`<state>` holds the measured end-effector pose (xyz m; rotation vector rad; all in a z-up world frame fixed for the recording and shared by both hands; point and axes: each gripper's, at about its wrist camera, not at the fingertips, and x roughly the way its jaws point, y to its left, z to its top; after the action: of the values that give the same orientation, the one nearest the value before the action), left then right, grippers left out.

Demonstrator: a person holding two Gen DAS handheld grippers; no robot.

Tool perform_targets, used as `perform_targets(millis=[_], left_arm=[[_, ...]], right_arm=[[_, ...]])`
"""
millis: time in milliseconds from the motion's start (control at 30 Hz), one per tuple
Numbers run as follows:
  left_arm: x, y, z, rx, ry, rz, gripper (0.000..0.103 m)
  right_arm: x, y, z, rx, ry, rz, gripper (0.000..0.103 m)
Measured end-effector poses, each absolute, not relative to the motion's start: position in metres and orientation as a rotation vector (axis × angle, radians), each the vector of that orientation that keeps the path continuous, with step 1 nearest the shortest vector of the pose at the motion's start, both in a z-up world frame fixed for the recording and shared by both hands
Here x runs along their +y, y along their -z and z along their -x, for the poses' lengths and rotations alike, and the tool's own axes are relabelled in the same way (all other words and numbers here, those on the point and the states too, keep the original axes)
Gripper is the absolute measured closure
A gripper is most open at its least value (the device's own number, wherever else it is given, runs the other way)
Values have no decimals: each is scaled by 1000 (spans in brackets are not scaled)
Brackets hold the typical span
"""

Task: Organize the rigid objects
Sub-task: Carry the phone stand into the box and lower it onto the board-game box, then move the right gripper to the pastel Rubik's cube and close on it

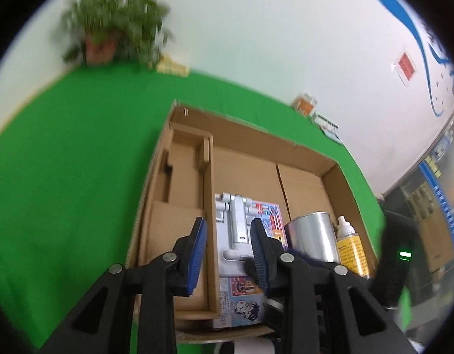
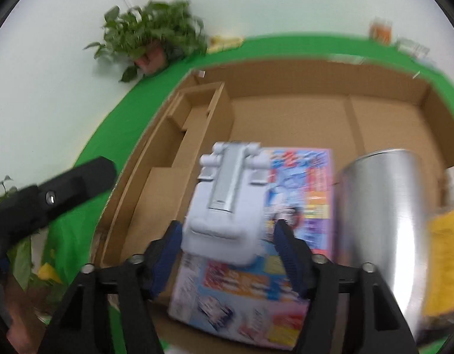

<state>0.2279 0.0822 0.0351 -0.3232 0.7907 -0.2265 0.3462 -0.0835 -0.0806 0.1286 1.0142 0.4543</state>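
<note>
A pale grey folding stand (image 2: 224, 194) lies on a colourful printed booklet (image 2: 309, 200) inside a shallow cardboard box (image 2: 285, 118). My right gripper (image 2: 228, 226) straddles the stand's near end with its jaws open, and a gap shows at the right pad. My left gripper (image 1: 229, 225) hovers over the box's near edge, open and empty, with the stand (image 1: 240, 206) and a cardboard divider (image 1: 209, 191) seen between its fingers. A silver tin can (image 1: 312, 236) and a yellow-labelled bottle (image 1: 349, 244) stand to the right of the booklet (image 1: 271, 218).
The box sits on a green cloth (image 1: 64, 162). Its left side holds narrow cardboard compartments (image 1: 182, 162). A potted plant (image 1: 109, 29) and small packets stand along the far wall. The left gripper's black body (image 2: 64, 191) shows at the left of the right wrist view.
</note>
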Motion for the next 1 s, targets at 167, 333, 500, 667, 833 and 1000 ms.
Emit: perform_targets(millis=[167, 333, 500, 667, 833, 1000], left_arm=[[68, -59, -161, 575, 96, 250, 9], [37, -59, -107, 522, 68, 165, 9], [10, -52, -72, 593, 128, 142, 99], [-16, -54, -47, 573, 115, 89, 9], [-23, -51, -29, 586, 106, 134, 1], [-21, -32, -25, 705, 135, 181, 1]], right_arm=[[-136, 33, -265, 724, -386, -45, 1], [-178, 23, -203, 642, -318, 16, 1], [-211, 24, -159, 625, -305, 24, 50], [-249, 21, -118, 580, -321, -28, 1], [-267, 34, -90, 596, -361, -41, 1], [-270, 66, -74, 695, -464, -65, 1]])
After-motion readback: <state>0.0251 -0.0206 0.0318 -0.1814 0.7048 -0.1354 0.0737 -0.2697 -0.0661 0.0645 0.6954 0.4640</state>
